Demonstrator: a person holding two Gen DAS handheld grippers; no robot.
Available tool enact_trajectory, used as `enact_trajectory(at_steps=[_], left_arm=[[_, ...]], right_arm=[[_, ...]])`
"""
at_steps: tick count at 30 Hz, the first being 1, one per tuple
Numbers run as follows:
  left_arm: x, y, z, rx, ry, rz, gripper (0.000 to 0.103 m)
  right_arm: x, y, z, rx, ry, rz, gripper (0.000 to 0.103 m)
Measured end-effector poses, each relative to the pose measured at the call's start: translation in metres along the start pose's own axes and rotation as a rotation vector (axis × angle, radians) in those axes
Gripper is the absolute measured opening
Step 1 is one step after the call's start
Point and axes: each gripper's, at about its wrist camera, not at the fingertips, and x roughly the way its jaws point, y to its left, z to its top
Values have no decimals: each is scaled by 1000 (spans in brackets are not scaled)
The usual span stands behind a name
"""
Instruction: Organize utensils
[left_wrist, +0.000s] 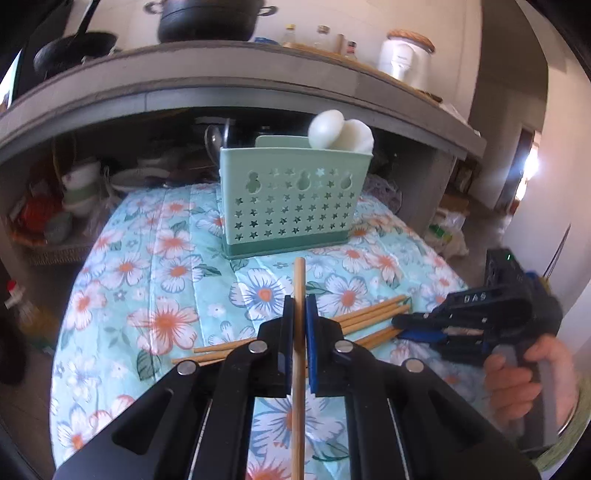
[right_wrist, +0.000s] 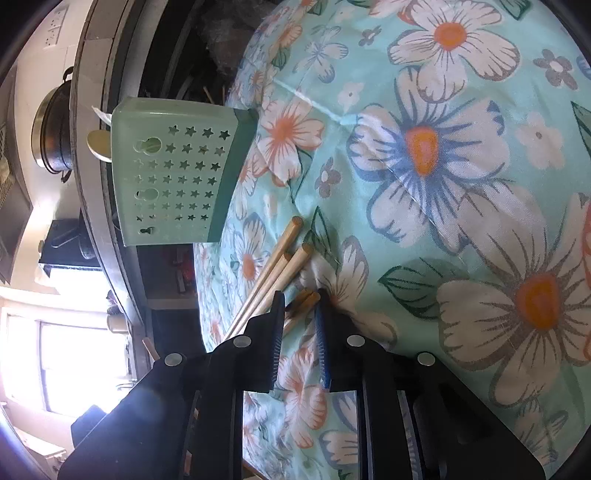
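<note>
My left gripper (left_wrist: 299, 303) is shut on a wooden chopstick (left_wrist: 298, 369) and holds it upright above the floral tablecloth (left_wrist: 159, 273). A mint green utensil holder (left_wrist: 286, 201) with star holes stands behind it, with white spoons (left_wrist: 340, 131) sticking out. Several more chopsticks (left_wrist: 373, 317) lie on the cloth just behind the left gripper. My right gripper (left_wrist: 400, 325) reaches to their right ends. In the right wrist view the right gripper (right_wrist: 300, 299) is open, its fingers on either side of chopstick ends (right_wrist: 304, 301). Other chopsticks (right_wrist: 284, 258) lie beside it, and the holder (right_wrist: 173, 173) is beyond.
A grey shelf (left_wrist: 236, 74) above the table carries a black pot (left_wrist: 208, 18), a pan (left_wrist: 74, 46), bottles and a white jar (left_wrist: 406, 59). Bowls and dishes (left_wrist: 81, 184) crowd under the shelf at left. The table's edge falls away at right.
</note>
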Motion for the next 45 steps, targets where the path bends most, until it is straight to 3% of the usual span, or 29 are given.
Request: enact_trajectory(at_steps=[4, 8, 12, 20, 24, 31, 39, 45], left_arm=[[2, 33, 3, -240, 18, -90, 5], [11, 70, -6, -488, 94, -191, 5], [14, 94, -16, -624, 140, -213, 5], [14, 109, -21, -693, 196, -227, 5], [7, 109, -14, -676, 174, -220, 5], [-27, 89, 34, -567, 41, -207, 5], [-82, 54, 134, -346, -292, -131, 5], [-92, 32, 206, -255, -557, -51, 5]], right_arm=[[-7, -2, -3, 4, -19, 12, 11], [-24, 2, -6, -38, -45, 24, 11], [-44, 19, -11, -144, -99, 25, 10], [-98, 61, -18, -386, -256, 30, 7], [-119, 80, -26, -504, -326, 41, 5], [-142, 104, -29, -637, -424, 68, 3], [-175, 117, -28, -739, -541, 102, 3], [-183, 117, -19, -743, -556, 135, 3]])
